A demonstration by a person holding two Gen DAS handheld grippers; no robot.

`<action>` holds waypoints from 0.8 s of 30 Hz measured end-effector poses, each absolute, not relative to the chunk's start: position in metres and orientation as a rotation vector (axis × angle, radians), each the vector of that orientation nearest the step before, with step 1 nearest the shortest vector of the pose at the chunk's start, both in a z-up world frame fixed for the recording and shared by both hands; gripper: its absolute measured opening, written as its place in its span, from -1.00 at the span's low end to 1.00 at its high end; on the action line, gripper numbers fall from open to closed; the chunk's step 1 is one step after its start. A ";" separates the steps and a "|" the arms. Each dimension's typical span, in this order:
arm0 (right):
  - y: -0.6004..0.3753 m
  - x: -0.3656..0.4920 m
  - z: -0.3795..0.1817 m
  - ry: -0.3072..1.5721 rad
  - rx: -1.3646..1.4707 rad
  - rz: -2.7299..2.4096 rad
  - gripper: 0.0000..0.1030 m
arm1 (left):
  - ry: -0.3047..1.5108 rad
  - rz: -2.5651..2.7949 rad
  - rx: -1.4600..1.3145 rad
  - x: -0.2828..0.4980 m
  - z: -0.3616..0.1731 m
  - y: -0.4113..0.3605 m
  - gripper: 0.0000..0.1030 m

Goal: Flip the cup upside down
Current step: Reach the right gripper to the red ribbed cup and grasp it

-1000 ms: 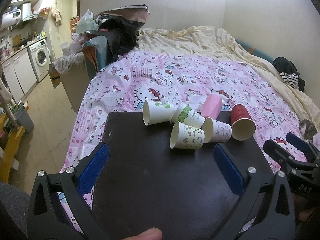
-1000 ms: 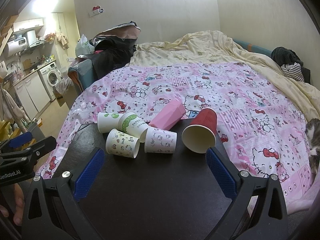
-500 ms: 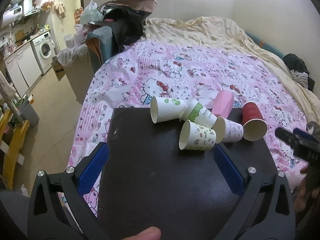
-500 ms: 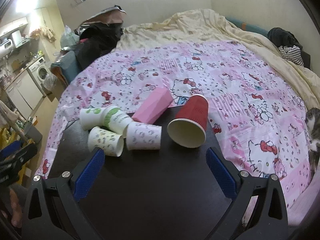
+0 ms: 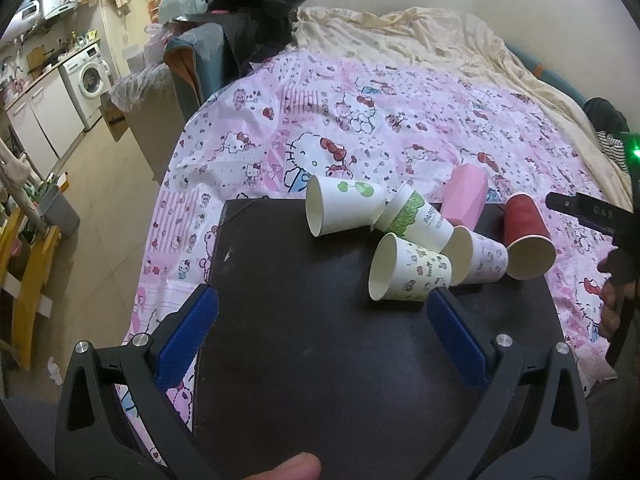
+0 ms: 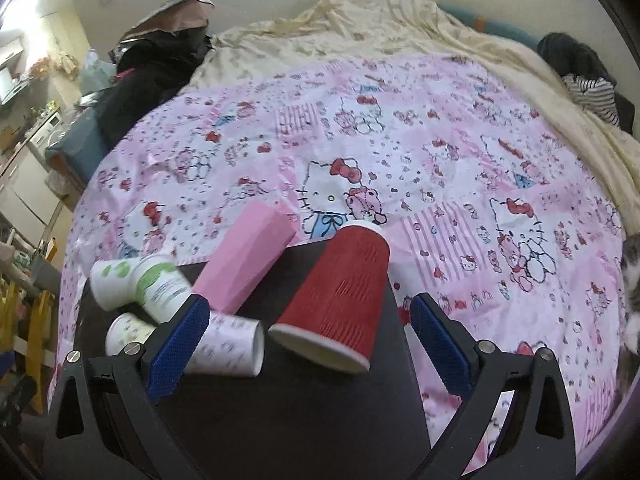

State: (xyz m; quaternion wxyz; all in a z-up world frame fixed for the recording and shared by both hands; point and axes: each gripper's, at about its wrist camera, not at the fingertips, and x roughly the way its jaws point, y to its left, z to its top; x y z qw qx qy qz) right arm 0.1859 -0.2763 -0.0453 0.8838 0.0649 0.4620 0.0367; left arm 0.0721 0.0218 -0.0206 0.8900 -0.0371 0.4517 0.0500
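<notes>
Several cups lie on their sides on a black tray [image 5: 320, 352] [image 6: 320, 408]. A red ribbed cup [image 6: 338, 298] [image 5: 526, 234] lies with its mouth toward me. My right gripper [image 6: 308, 320] is open, its fingers on either side of the red cup, close above it. Left of it lie a pink cup [image 6: 248, 264], a white patterned cup [image 6: 230, 346] and a green-print cup [image 6: 160, 290]. My left gripper [image 5: 320, 312] is open and empty over the tray, short of a cartoon-print cup [image 5: 408, 268] and a cup with green leaves [image 5: 340, 210].
The tray rests on a bed with a pink Hello Kitty sheet [image 5: 360, 120] and a cream blanket [image 6: 380, 28]. A cat [image 6: 630, 300] lies at the right edge. Bags and clothes [image 5: 240, 28] pile at the far left; floor and a washing machine [image 5: 90, 80] beyond.
My right gripper has moved forward and down until its fingers flank the red cup. My left gripper has tilted down and crept slightly forward. The cups have not moved.
</notes>
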 end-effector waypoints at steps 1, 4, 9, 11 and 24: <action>-0.278 0.192 -0.049 0.975 0.140 0.075 0.97 | 0.943 0.108 -0.079 0.073 -0.022 0.023 0.99; -0.285 0.214 -0.069 1.047 0.173 0.074 0.93 | 0.964 0.122 -0.088 0.076 -0.028 0.026 0.99; -0.296 0.240 -0.099 1.150 0.245 0.079 0.77 | 0.996 0.132 -0.106 0.081 -0.036 0.031 0.99; -0.298 0.249 -0.107 1.182 0.274 0.082 0.72 | 1.005 0.133 -0.111 0.082 -0.039 0.032 0.99; -0.306 0.259 -0.140 1.287 0.338 0.077 0.54 | 1.026 0.121 -0.111 0.083 -0.042 0.027 0.99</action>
